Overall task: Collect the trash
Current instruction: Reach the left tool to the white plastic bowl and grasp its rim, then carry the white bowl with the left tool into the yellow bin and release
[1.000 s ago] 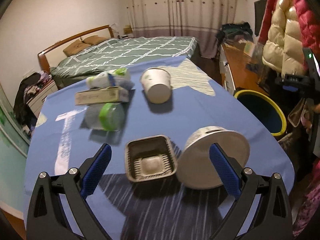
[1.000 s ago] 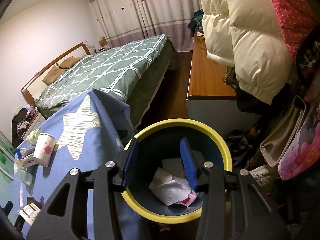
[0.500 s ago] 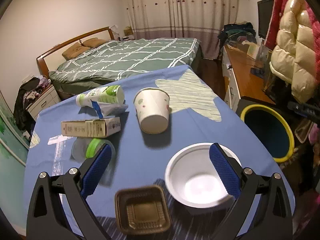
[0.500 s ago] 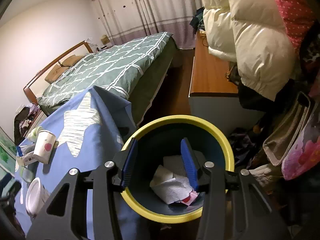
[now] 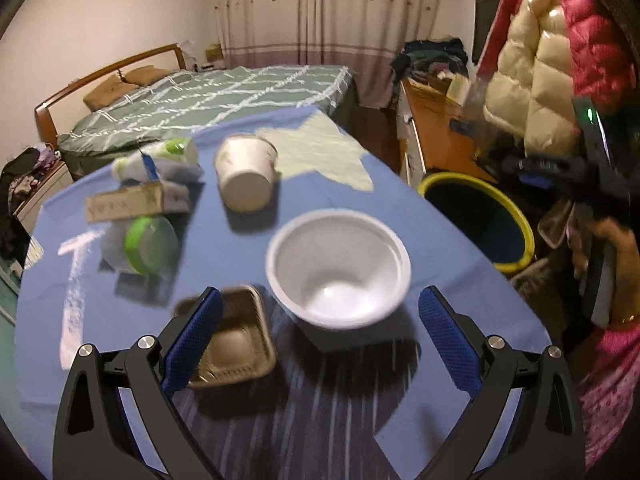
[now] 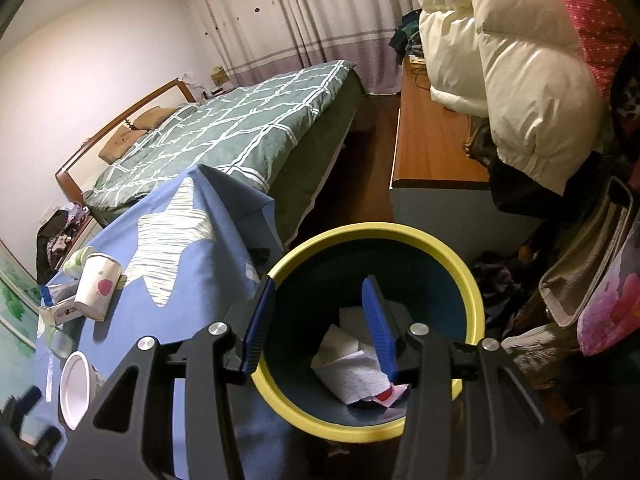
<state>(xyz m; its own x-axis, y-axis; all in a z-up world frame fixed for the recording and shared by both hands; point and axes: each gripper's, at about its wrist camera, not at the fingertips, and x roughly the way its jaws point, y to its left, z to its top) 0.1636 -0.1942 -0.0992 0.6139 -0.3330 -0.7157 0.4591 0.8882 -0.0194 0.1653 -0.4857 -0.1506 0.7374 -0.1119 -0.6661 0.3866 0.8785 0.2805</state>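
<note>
Left wrist view: left claw [image 5: 320, 340] spread wide, empty, hanging over the near part of the surface [image 5: 440, 240] with its blue star-print cloth. White bowl [image 5: 338, 266] sits upright between the fingers' line of sight, just ahead of them. Brown tray [image 5: 232, 340] just beside the bowl, partly behind the left finger. Only this view shows the tray and the green-lidded jar [image 5: 144, 246] lying on its side toward the left edge. The frame is motion-blurred.

Right wrist view: right claw [image 6: 318, 324] partly spread, nothing between the pads, poised over the yellow-rimmed bin [image 6: 472, 300] on the floor off the surface's right edge. Only this view shows the bin's contents: crumpled white paper [image 6: 348, 364] with a red scrap at the bottom.

Both views: paper cup [image 5: 246, 178] on its side mid-surface, carton [image 5: 128, 202] and green-capped bottle [image 5: 160, 156] toward the far-left part.

Labels: cup carries a red dot print; carton and bottle text too blurred to read.

Around: bed [image 6: 224, 128] beyond the far edge, wooden sideboard [image 6: 424, 144], puffy cream jacket [image 6: 512, 60] hanging at right. In the left view a hand [image 5: 612, 256] holds the other tool by the bin.
</note>
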